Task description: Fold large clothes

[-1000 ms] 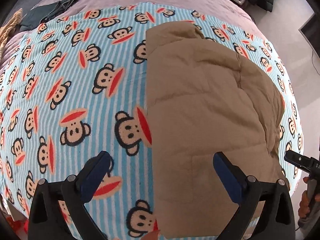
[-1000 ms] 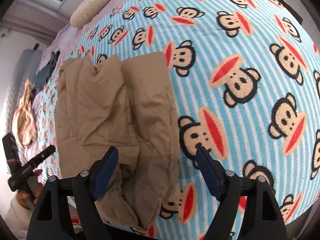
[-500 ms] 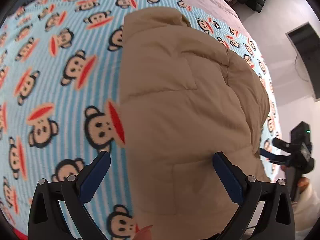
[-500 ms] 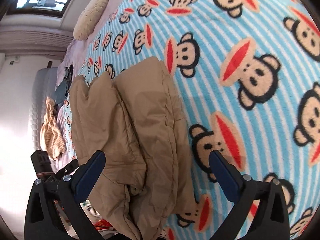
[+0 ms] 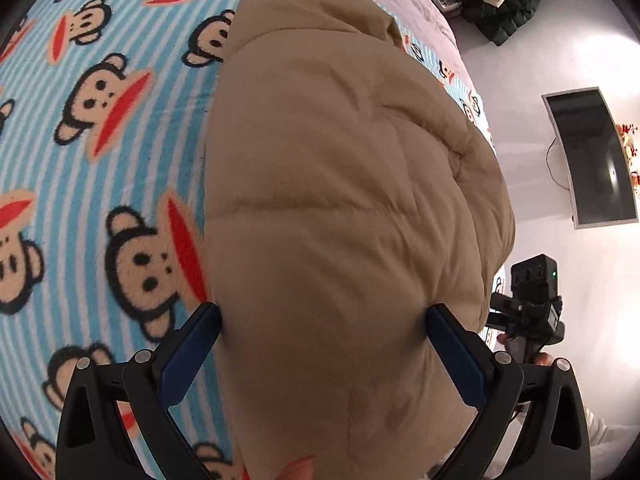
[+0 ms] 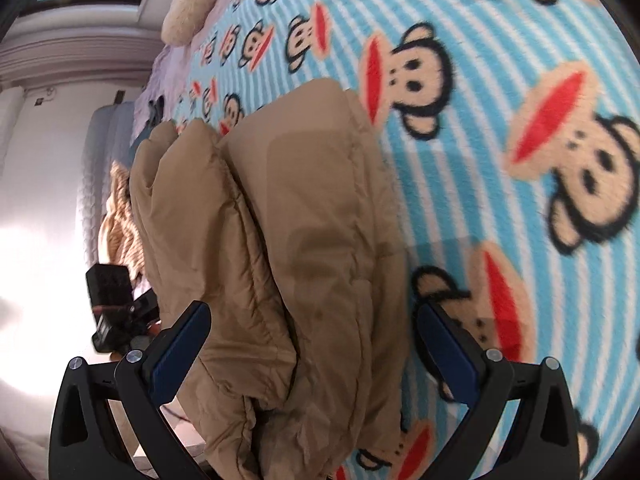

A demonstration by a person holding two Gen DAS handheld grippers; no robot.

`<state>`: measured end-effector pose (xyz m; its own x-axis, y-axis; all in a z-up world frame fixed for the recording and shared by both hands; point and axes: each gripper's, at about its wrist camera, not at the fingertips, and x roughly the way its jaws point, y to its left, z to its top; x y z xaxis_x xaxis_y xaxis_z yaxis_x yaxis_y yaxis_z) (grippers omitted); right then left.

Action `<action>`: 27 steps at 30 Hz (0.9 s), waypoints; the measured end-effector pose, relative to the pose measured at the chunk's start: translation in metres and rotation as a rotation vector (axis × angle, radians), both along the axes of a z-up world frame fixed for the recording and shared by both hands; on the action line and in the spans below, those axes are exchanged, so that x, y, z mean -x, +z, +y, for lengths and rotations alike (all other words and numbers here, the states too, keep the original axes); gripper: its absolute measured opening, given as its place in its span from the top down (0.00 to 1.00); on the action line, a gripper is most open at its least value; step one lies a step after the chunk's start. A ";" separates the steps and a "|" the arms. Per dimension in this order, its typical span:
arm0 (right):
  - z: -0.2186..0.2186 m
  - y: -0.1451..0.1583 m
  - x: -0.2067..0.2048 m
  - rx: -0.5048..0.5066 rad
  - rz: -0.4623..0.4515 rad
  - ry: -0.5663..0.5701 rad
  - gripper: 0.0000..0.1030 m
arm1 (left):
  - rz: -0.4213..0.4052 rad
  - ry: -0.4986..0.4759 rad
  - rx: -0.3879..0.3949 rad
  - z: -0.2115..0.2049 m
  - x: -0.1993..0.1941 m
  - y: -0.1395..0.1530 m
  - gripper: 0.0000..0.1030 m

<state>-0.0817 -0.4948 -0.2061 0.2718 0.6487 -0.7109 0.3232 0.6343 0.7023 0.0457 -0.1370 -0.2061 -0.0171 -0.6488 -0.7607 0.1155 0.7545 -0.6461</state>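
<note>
The folded tan jacket (image 6: 280, 248) lies on the monkey-print blanket (image 6: 500, 208). The right gripper (image 6: 312, 344) straddles the jacket's near end, jaws wide apart, pads off the fabric. The left gripper (image 6: 120, 312) shows just left of the jacket. A pillow (image 6: 196, 4) lies beyond it.

The left gripper (image 5: 320, 330) is pointing steeply downward with its jaws standing wide apart, blue pads (image 5: 190, 354) facing each other. The right gripper (image 6: 314, 330) is tilting down likewise, jaws spread fully, its pads (image 6: 448, 354) pressing on nothing. Each gripper is showing at the edge of the other's view, a hand (image 5: 538, 358) wrapping the right one's handle.
</note>
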 end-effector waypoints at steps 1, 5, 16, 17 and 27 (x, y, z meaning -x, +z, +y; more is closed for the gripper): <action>0.002 -0.003 -0.003 -0.008 -0.005 0.010 0.00 | 0.004 -0.002 0.011 -0.001 -0.003 -0.003 0.00; 0.013 -0.023 -0.022 -0.043 0.010 0.051 0.00 | 0.003 -0.033 0.031 -0.012 -0.012 -0.013 0.00; 0.030 -0.041 -0.050 -0.082 0.045 0.035 0.00 | 0.035 0.000 0.041 -0.034 -0.024 -0.036 0.00; 0.029 -0.042 -0.049 -0.085 0.063 0.017 0.00 | 0.022 -0.001 0.029 -0.037 -0.023 -0.032 0.02; 0.028 -0.009 -0.036 -0.100 0.014 -0.022 0.59 | -0.107 -0.011 -0.015 -0.052 -0.014 0.023 0.31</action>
<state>-0.0452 -0.4663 -0.2155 0.2777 0.7108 -0.6463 0.3465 0.5533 0.7575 0.0596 -0.1888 -0.1830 0.0578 -0.6379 -0.7679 0.1915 0.7620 -0.6186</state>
